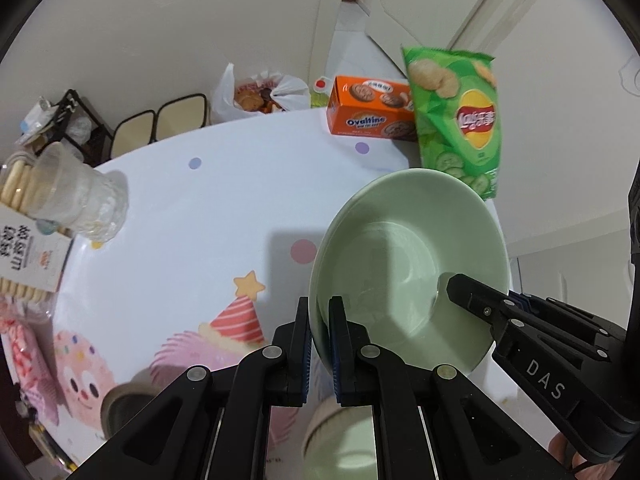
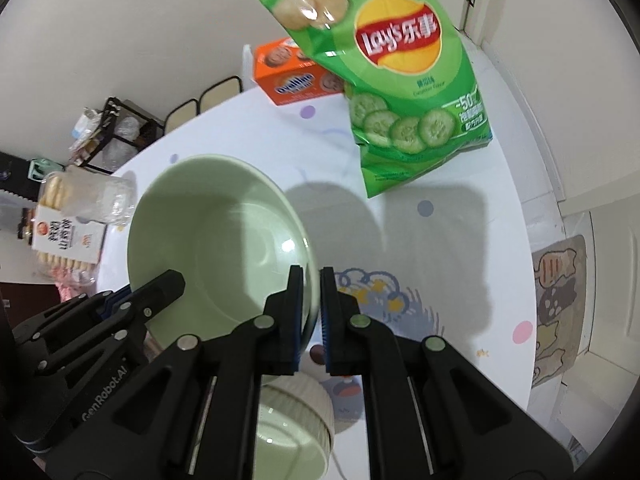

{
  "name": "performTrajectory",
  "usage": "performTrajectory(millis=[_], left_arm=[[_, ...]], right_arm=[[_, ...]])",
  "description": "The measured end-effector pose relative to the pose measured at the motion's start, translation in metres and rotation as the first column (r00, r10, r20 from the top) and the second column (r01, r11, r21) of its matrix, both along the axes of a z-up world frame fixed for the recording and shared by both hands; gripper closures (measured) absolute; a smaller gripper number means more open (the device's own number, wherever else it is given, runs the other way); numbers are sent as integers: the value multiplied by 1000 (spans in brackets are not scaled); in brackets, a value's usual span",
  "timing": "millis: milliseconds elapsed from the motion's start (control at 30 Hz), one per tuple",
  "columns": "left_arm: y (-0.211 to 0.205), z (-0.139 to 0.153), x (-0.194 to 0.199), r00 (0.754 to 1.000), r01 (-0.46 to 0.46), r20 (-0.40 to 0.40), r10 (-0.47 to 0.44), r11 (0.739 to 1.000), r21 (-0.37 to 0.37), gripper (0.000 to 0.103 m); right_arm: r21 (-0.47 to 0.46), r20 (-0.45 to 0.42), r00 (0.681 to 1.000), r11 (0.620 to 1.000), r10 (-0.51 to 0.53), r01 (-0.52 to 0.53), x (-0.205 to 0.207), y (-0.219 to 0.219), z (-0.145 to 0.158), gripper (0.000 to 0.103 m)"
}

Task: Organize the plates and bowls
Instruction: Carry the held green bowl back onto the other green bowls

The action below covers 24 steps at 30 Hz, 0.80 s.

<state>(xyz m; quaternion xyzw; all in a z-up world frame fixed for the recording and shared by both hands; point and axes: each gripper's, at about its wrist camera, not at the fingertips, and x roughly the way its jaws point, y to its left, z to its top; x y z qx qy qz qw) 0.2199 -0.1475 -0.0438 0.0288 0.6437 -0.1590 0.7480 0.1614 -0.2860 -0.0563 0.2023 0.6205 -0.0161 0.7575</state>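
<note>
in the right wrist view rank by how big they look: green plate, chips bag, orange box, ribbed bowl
1. chips bag and green plate: look alike, and the plate is nearer the camera, so unranked
2. ribbed bowl, partly hidden by the fingers
3. orange box

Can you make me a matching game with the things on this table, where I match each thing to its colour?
Things:
1. shallow round ceramic plate
2. rectangular cardboard biscuit box
3. round dot printed on the white tablecloth beside the plate
4. star printed on the tablecloth above the striped party hat

Colours:
A. pink
B. pale green
C. yellow
D. orange

Pairs: 1-B, 2-D, 3-A, 4-C
</note>
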Motion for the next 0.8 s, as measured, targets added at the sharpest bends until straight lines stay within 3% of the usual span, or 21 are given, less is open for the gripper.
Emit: performTrajectory(millis=[400, 800], left_arm=[[10, 54, -48, 995, -55, 80, 52, 998, 24, 95], [22, 58, -100, 992, -99, 77, 96, 995, 32, 95]], right_arm=[[-23, 88, 991, 995, 97, -96, -31, 19, 52, 93], [-18, 91, 981, 985, 171, -170, -74, 33, 58, 93]])
